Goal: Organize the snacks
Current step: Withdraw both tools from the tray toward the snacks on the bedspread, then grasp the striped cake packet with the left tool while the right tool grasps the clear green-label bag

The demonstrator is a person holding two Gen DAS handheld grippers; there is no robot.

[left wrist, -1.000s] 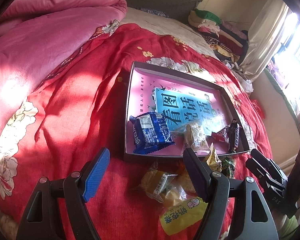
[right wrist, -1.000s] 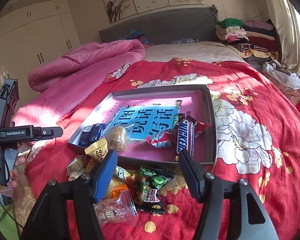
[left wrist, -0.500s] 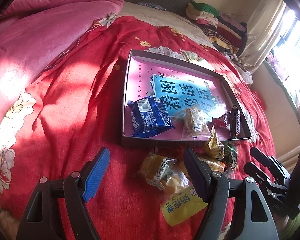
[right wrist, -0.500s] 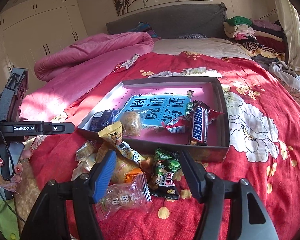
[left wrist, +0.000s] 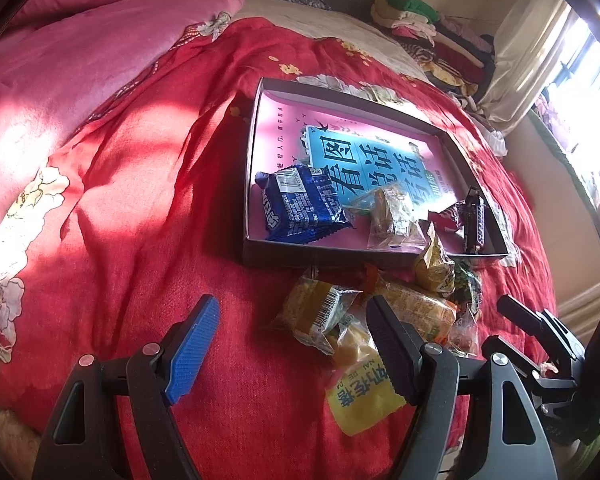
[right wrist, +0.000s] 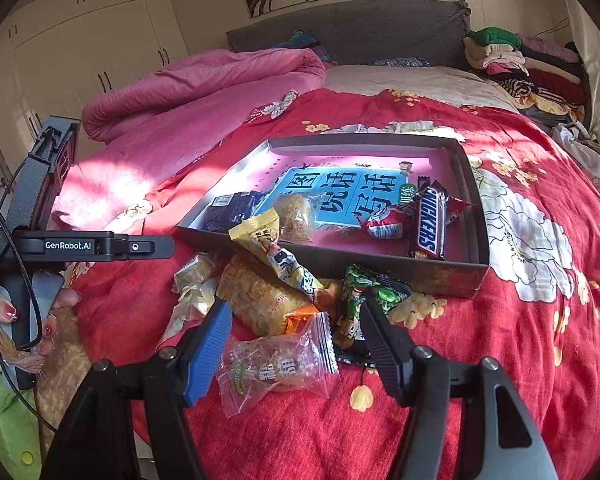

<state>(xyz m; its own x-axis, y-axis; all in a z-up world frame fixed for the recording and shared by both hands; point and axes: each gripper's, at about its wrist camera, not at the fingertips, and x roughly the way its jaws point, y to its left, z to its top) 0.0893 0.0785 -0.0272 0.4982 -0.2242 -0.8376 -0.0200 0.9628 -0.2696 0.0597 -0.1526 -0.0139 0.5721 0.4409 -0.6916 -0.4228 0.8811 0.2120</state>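
Bedroom: right tool wide open, empty, over clear snack bag on bed, just short of box. Left tool open, empty. Risk: slick film slips; neighbouring packets snag.

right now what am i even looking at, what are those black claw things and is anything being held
Those claws are two hand-held grippers, each with a camera looking along its two fingers. One picture is from the left gripper, the other from the right gripper. In the right one you can see a hand holding the left tool's handle.

Both look down at a bed with a red quilt. On it sits a shallow box already containing a blue packet, a chocolate bar and other sweets. A pile of snacks lies in front of the box, including a clear bag between the right gripper's fingers.

Both grippers are open; nothing is held.
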